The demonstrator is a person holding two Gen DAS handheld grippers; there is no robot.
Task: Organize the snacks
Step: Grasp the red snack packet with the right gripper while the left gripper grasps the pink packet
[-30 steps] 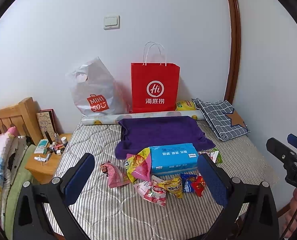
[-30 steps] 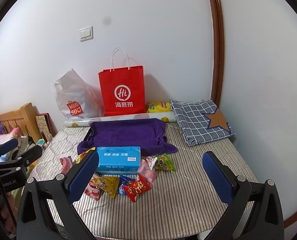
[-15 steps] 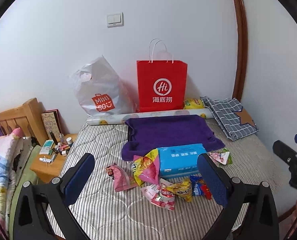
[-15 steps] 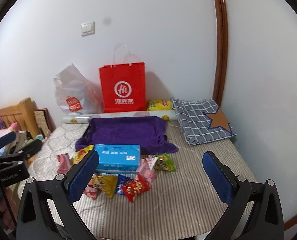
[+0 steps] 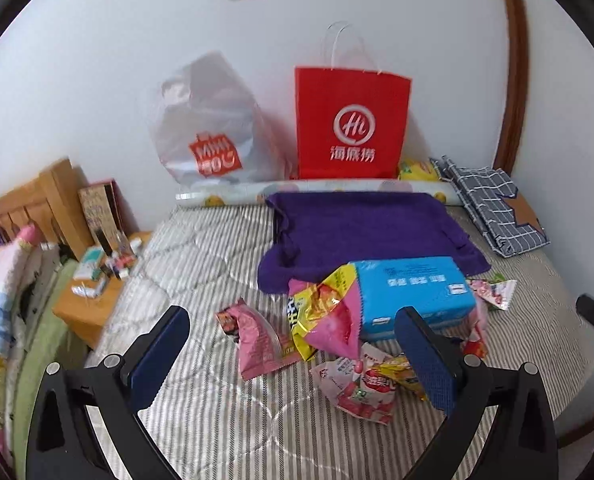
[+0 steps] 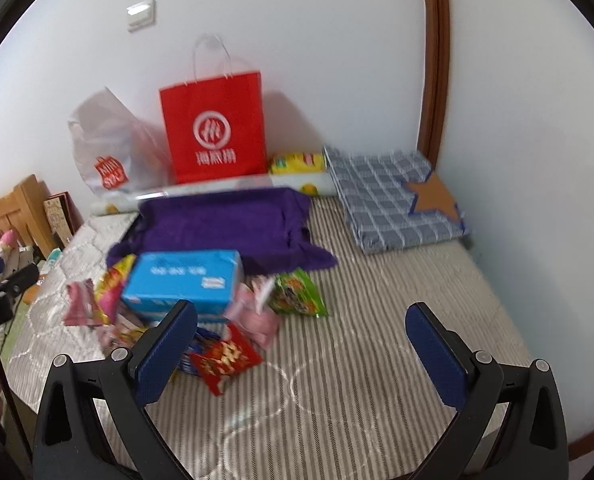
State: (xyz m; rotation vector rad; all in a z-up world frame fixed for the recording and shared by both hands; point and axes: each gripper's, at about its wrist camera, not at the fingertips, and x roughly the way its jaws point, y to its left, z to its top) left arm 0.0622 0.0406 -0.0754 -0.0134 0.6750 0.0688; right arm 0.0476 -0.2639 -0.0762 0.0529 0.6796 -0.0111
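Red bag: "Hi" logo; white bag: blurred Miniso logo.

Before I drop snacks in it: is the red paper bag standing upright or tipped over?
Upright: the red paper bag stands against the wall, handles pointing up. Whether its mouth is open, I cannot tell.

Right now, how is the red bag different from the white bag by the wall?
The red bag is stiff paper, square and standing straight; the white bag is soft plastic, crinkled and slumped. The red bag has thin white string handles; the white bag has a cut-out hole near its top. Both stand against the wall behind the purple towel and carry a logo.
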